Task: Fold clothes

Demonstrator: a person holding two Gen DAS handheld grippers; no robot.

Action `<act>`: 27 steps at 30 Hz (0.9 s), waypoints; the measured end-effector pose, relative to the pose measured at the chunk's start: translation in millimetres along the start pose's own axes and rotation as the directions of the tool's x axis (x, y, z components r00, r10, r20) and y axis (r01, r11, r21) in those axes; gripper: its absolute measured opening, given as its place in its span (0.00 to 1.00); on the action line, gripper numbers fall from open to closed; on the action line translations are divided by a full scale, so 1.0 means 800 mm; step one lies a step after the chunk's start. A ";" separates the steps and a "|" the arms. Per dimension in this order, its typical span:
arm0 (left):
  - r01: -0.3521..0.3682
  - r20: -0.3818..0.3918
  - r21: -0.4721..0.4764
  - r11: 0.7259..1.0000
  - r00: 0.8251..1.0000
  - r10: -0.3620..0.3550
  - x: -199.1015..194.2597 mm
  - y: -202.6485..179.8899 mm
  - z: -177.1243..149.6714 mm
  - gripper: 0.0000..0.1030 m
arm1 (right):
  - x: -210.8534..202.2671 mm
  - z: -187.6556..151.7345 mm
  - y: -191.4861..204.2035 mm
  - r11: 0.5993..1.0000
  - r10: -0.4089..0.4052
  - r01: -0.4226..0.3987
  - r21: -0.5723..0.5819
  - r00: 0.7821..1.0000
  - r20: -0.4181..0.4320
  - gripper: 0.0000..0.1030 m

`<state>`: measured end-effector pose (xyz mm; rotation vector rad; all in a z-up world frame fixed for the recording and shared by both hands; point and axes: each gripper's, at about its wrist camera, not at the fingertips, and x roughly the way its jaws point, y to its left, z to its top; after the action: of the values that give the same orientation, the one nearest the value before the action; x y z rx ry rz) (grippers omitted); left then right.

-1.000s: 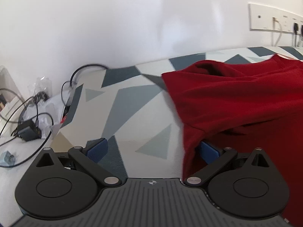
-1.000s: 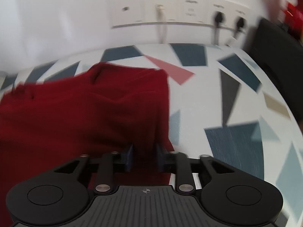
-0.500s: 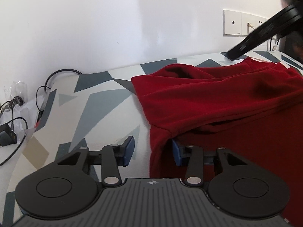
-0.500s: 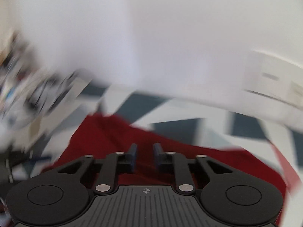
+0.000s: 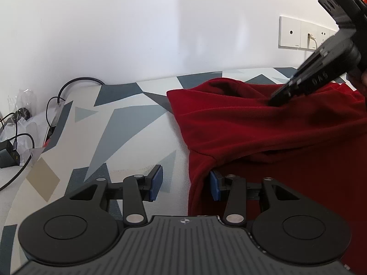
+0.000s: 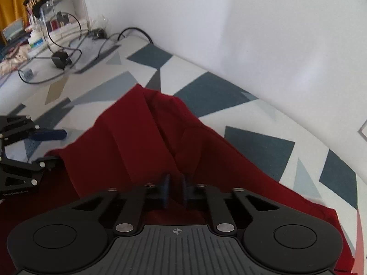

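Observation:
A dark red garment (image 5: 263, 137) lies rumpled on the table's patterned cloth (image 5: 128, 123). My left gripper (image 5: 185, 184) sits at the garment's near left edge. That edge hangs between the jaws against the right pad (image 5: 214, 185), while the left pad (image 5: 156, 183) stands clear of it over the cloth. My right gripper (image 6: 174, 190) points steeply down and is shut on a raised fold of the red garment (image 6: 137, 137). In the left wrist view the right gripper (image 5: 274, 100) digs into the garment near its far corner. The left gripper (image 6: 50, 147) shows at the left of the right wrist view.
Black cables and a charger (image 5: 9, 151) lie off the table's left end. A clear organizer (image 6: 57, 16) with small bottles stands behind them. A white wall runs close along the far side and carries an outlet strip (image 5: 298, 33).
The left jaws narrowed from wide open to a gap around the garment's edge. The right gripper swung from the garment's right side to its far left part and closed on the cloth.

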<state>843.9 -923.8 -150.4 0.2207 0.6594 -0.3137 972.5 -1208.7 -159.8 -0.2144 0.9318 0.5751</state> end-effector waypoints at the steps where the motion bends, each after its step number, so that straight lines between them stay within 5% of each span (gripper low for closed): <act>1: 0.000 0.000 0.005 1.000 1.000 0.000 0.000 0.000 0.000 0.42 | -0.001 0.003 -0.003 1.000 -0.001 0.000 0.007 1.000 0.012 0.03; 9: -0.007 0.002 -0.017 1.000 1.000 0.007 0.000 0.003 -0.001 0.46 | -0.007 0.017 -0.056 0.969 -0.215 0.201 0.146 0.973 0.086 0.01; 13: -0.009 0.005 -0.029 1.000 1.000 0.009 0.000 0.006 -0.001 0.49 | -0.042 0.000 -0.072 0.958 -0.168 0.126 0.257 0.974 0.150 0.17; 16: -0.004 0.005 -0.053 0.999 1.000 0.005 0.000 0.009 -0.002 0.51 | -0.063 -0.024 -0.054 0.972 -0.149 0.112 0.206 0.973 0.175 0.30; 20: -0.007 0.001 -0.044 0.999 1.000 0.007 0.000 0.009 -0.001 0.52 | -0.068 -0.058 -0.036 0.963 -0.239 0.214 0.165 0.960 0.149 0.30; 24: -0.016 -0.004 -0.043 0.999 1.000 0.015 0.001 0.008 0.000 0.53 | -0.067 -0.091 -0.073 0.920 -0.236 0.195 0.338 0.968 0.083 0.31; 27: -0.025 -0.008 -0.054 0.998 1.000 0.025 0.001 0.007 -0.001 0.55 | -0.061 -0.099 -0.072 0.940 -0.224 0.196 0.281 0.972 0.069 0.31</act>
<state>846.1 -918.2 -150.8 0.1787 0.6705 -0.2708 926.4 -1307.5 -171.0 -0.0356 0.8668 0.2528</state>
